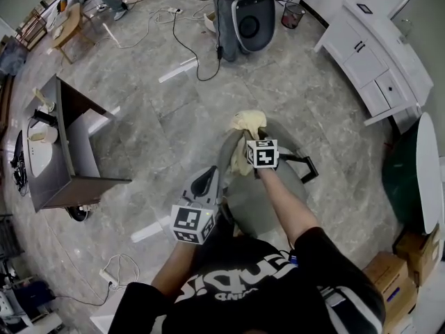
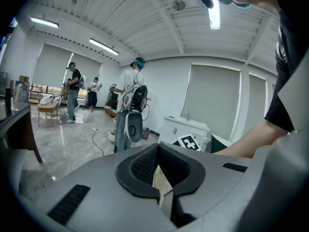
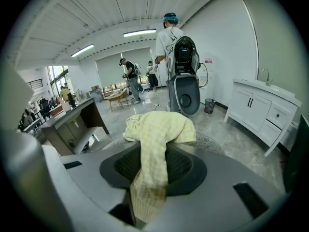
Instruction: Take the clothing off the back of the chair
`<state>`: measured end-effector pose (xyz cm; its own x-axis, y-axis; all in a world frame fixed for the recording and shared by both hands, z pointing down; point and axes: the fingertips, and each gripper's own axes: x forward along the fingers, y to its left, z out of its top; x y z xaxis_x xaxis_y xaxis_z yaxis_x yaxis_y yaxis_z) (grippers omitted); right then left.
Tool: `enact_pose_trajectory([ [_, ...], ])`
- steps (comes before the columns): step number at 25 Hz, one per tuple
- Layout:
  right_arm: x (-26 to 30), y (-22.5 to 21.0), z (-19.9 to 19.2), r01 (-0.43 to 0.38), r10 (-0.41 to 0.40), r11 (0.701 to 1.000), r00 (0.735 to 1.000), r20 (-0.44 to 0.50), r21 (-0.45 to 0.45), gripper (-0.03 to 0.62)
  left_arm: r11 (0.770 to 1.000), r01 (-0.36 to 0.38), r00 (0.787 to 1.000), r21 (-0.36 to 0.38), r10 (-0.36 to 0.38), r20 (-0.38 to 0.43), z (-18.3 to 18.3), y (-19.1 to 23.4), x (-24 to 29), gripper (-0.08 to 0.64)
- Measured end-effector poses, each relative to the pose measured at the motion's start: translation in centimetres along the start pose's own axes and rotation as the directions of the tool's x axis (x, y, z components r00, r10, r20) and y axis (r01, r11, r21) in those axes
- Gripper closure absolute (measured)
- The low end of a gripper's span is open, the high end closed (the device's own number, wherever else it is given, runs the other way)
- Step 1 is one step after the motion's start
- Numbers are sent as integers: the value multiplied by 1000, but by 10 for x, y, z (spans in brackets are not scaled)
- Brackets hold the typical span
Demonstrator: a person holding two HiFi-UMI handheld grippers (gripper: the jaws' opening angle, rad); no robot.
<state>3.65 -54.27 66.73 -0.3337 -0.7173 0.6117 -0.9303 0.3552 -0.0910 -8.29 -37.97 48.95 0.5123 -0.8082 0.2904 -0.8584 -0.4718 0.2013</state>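
A pale yellow checked piece of clothing [image 1: 249, 124] lies draped over the top of the grey chair's back [image 1: 227, 150], straight in front of me. My right gripper [image 1: 253, 162] reaches over the seat to it. In the right gripper view the clothing [image 3: 157, 129] hangs down between the jaws, and the gripper [image 3: 150, 178] is shut on that hanging fold. My left gripper [image 1: 206, 186] stays lower, at the chair's left side, apart from the clothing. In its own view the left gripper [image 2: 162, 180] has its jaws nearly together, with only a pale sliver showing through the slit.
A dark desk [image 1: 76, 145] stands at the left and a white cabinet [image 1: 375, 54] at the far right. Cables [image 1: 188, 47] trail over the marble floor. A person with a backpack unit [image 3: 177, 57] stands beyond the chair. Cardboard boxes [image 1: 410, 256] sit at the lower right.
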Motion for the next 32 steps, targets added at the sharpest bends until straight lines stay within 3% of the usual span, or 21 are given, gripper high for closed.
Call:
enact_pose_trajectory([
  [9,-45,-10,48,-11,12,1000,994,108,-4,456,1000,20,1000,6,-20,18,2,-22,-3,546],
  [20,-143,-15,170,-8,28,998,947,320,-62,454,1000,25,998,-5,-25,54,4,-48,-24,546],
  [32,-226,-2,170,-18,57,995,918,394,-101,454,1000,17,996,-6,-16,91,5,-68,-53,546],
])
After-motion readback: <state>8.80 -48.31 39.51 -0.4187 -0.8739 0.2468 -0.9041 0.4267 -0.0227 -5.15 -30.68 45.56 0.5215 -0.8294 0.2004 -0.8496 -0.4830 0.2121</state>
